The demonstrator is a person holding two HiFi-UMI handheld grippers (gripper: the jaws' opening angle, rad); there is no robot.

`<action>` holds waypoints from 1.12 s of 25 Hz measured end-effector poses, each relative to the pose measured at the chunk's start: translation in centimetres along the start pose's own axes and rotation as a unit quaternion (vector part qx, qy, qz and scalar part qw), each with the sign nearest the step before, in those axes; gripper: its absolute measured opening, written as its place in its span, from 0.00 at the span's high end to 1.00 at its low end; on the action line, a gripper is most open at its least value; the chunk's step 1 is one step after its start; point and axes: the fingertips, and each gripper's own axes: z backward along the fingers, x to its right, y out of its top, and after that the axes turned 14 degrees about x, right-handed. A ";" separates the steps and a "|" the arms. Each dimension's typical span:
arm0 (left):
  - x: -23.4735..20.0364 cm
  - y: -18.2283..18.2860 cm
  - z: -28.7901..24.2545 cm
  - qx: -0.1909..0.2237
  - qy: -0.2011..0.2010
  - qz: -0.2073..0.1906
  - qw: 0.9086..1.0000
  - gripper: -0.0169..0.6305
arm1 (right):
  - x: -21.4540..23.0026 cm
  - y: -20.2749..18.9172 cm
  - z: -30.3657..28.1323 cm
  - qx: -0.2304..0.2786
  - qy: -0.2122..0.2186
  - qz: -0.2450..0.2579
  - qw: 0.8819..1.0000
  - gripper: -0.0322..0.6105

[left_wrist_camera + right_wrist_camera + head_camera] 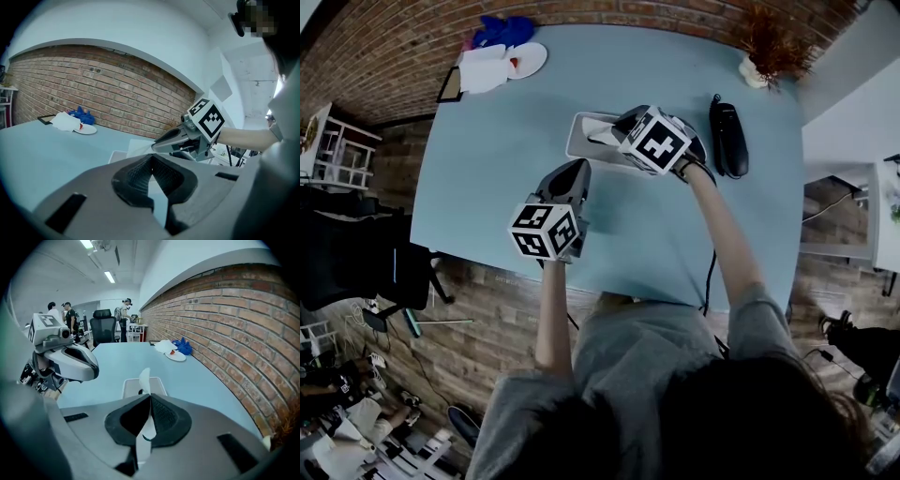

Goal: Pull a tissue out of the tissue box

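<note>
Tissue (144, 378) pinched between right gripper (149, 398) jaws; left gripper (151, 160) jaws together.

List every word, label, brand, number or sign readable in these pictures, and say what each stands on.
No readable text anywhere.
Cube on the left gripper: black-and-white square marker patterns only, no letters.
Cube on the right gripper: likewise only marker patterns.
Tissue box and tissue: plain, no print visible.
Black device on the table: too small to tell.
</note>
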 end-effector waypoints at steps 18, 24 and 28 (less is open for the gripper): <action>2.6 3.1 0.5 0.036 -0.020 -0.023 0.999 0.97 | -1.4 3.9 4.4 0.052 -0.015 0.015 0.998 0.95; 3.6 3.9 0.8 0.046 -0.025 -0.031 0.998 0.97 | -1.7 4.1 5.9 0.069 -0.023 0.009 0.997 0.95; 4.4 4.3 0.7 0.051 -0.027 -0.036 0.998 0.97 | -1.8 4.0 6.8 0.080 -0.027 0.005 0.996 0.95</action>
